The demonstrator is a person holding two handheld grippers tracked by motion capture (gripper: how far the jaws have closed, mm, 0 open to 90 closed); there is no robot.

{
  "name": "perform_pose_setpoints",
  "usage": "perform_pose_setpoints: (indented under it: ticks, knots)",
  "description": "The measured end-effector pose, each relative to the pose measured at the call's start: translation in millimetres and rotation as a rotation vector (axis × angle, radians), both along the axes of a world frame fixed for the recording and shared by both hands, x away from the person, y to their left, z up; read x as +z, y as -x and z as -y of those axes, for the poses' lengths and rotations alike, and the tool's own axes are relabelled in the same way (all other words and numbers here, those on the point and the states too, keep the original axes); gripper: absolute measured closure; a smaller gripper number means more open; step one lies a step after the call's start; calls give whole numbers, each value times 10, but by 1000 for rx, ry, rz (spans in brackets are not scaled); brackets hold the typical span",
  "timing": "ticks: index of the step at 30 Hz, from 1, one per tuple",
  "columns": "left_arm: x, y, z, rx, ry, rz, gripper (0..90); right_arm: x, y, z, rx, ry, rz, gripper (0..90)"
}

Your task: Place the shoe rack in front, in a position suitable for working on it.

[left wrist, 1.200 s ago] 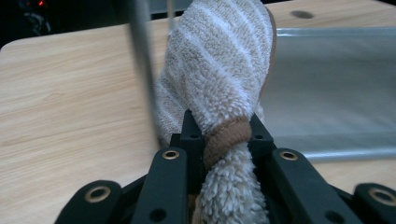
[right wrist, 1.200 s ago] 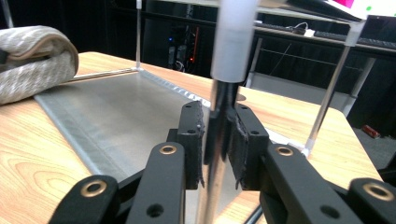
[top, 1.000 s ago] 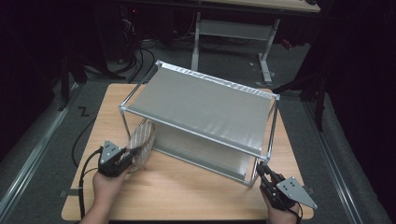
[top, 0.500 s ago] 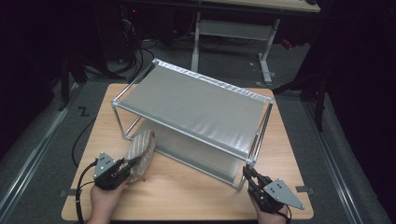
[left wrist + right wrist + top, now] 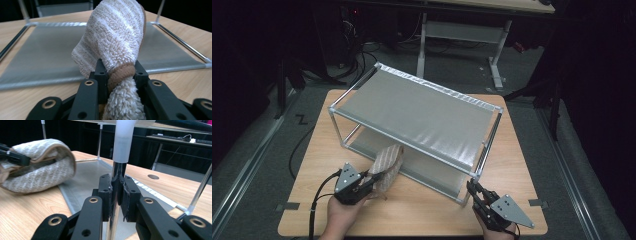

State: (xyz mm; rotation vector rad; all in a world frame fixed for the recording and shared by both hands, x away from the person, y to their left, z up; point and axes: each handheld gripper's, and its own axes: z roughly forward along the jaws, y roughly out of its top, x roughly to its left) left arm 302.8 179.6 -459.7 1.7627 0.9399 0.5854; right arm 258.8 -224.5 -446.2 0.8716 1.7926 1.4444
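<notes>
One wooden table [image 5: 422,215] is carrying everything counted here. One metal rack [image 5: 417,107] is standing on it, showing two grey fabric shelves, an upper and a lower, and four upright corner posts. One striped beige towel [image 5: 387,165] is lying rolled at the rack's near side. Two black grippers are working at the near edge: the left gripper [image 5: 371,181] and the right gripper [image 5: 472,189], each with two jaws. Two hands are holding them, one apiece.
</notes>
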Motion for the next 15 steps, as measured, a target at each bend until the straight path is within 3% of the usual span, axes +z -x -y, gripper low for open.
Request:
perform_pose_setpoints:
  ticks: [3, 8, 10, 12, 15]
  knots:
    - [2, -140, 75, 10, -8, 3, 722, -2, 0, 5, 7, -1, 2, 802]
    - [-95, -403, 132, 49, -85, -2, 721, -1, 1, 6, 7, -4, 1, 801]
    - [-179, -471, 160, 45, -115, -32, 715, -1, 0, 5, 7, -4, 1, 802]
    - [-287, -502, 233, 10, -163, -68, 700, -2, 0, 4, 6, -8, -1, 802]
    - [-337, -480, 302, -24, -157, -107, 588, -2, -1, 3, 5, -10, -2, 802]
